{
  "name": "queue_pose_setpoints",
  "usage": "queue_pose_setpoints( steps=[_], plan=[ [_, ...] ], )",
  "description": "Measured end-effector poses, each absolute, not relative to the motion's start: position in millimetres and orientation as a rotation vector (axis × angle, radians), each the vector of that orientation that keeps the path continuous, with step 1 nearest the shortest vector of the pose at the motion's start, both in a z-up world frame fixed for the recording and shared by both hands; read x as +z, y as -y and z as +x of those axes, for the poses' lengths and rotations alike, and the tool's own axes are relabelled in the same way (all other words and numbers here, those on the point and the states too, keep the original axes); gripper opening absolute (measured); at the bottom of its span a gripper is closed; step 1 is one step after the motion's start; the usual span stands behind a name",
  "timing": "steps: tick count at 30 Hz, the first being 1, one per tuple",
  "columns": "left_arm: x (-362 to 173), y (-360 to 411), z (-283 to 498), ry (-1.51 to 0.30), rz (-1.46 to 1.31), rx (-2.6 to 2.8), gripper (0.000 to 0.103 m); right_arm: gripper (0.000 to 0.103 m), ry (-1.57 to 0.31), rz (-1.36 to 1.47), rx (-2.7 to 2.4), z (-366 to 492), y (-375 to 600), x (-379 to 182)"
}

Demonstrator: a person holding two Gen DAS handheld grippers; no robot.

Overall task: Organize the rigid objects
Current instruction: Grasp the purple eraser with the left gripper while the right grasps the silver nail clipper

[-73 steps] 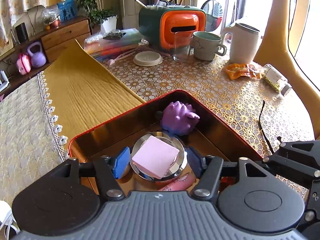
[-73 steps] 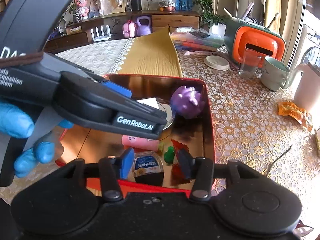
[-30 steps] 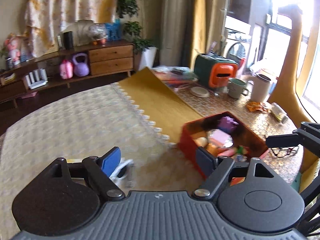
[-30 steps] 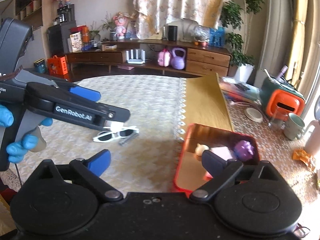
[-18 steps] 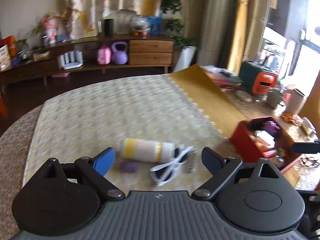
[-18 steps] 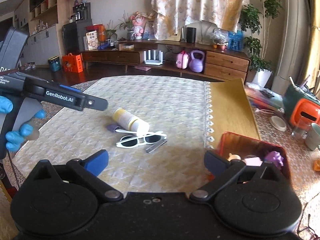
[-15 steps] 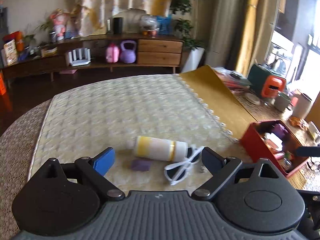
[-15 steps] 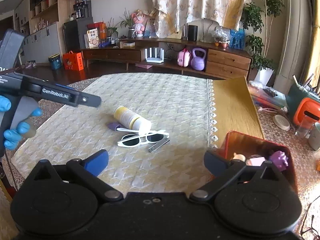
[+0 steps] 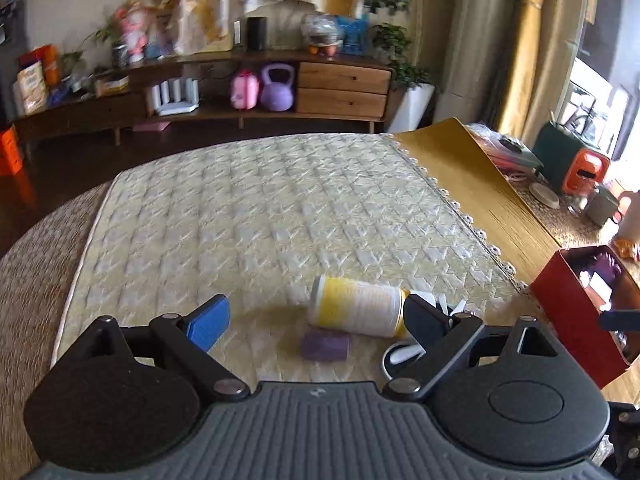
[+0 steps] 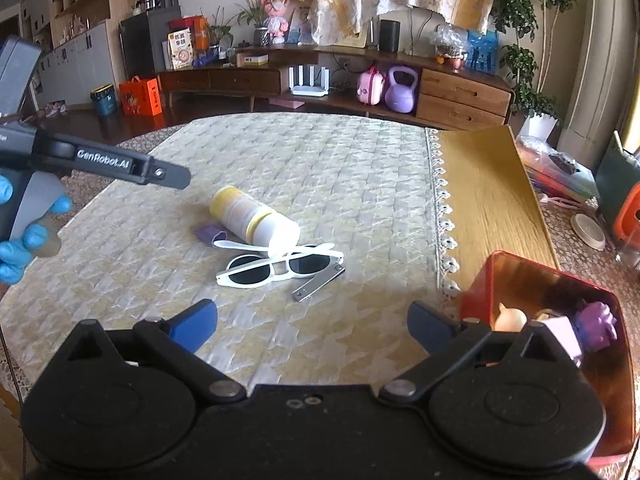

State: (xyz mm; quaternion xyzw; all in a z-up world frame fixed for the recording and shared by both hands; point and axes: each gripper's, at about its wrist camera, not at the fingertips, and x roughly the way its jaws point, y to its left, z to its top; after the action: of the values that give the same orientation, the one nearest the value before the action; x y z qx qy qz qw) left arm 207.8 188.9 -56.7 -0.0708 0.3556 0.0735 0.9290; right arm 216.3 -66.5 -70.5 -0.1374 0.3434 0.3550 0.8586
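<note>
Left wrist view. My left gripper (image 9: 316,320) stands wide; its jaws have just been opening, and nothing is pressed between the pads. It hangs over the quilted cloth (image 9: 256,216) that covers the table. A white bottle with a yellow band (image 9: 356,306) lies on its side between the two fingers, clear of both. A small purple block (image 9: 324,345) lies just beside the bottle, on the near side. White sunglasses (image 9: 400,354) show partly behind the right finger. The cloth is bare from the bottle out to its far and left edges. To the right, the scalloped hem of the cloth meets a yellow mat (image 9: 480,184). The red box (image 9: 572,320) sits at the right edge of the frame, well apart from the bottle.

Right wrist view. My right gripper (image 10: 312,324) is also spread wide and carries nothing. It hangs over bare cloth near the hem. The bottle (image 10: 250,216) rests with its white end on one arm of the sunglasses (image 10: 276,266). Metal nail clippers (image 10: 318,278) touch the right lens rim. The purple block (image 10: 210,234) lies against the bottle's left side. The red box (image 10: 540,276) sits beyond the hem, its rim near my right finger; inside are a purple toy (image 10: 598,326) and a pink block (image 10: 562,334). My left gripper (image 10: 132,166) enters from the left, above the cloth.
</note>
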Motion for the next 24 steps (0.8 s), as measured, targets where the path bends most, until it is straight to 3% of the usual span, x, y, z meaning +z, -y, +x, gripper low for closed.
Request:
queue_pose_setpoints(
  steps=[9,24],
  plan=[
    [-81.5,-201.0,242.4,-0.787,-0.121,0.086,0.094,0.098,-0.767,-0.28,0.745,244.2,50.8,-87.0],
    [-134.6,-189.2,230.5,-0.791,-0.079,0.18,0.094,0.076,-0.825,-0.271,0.705,280.4,18.8,-123.6]
  ],
)
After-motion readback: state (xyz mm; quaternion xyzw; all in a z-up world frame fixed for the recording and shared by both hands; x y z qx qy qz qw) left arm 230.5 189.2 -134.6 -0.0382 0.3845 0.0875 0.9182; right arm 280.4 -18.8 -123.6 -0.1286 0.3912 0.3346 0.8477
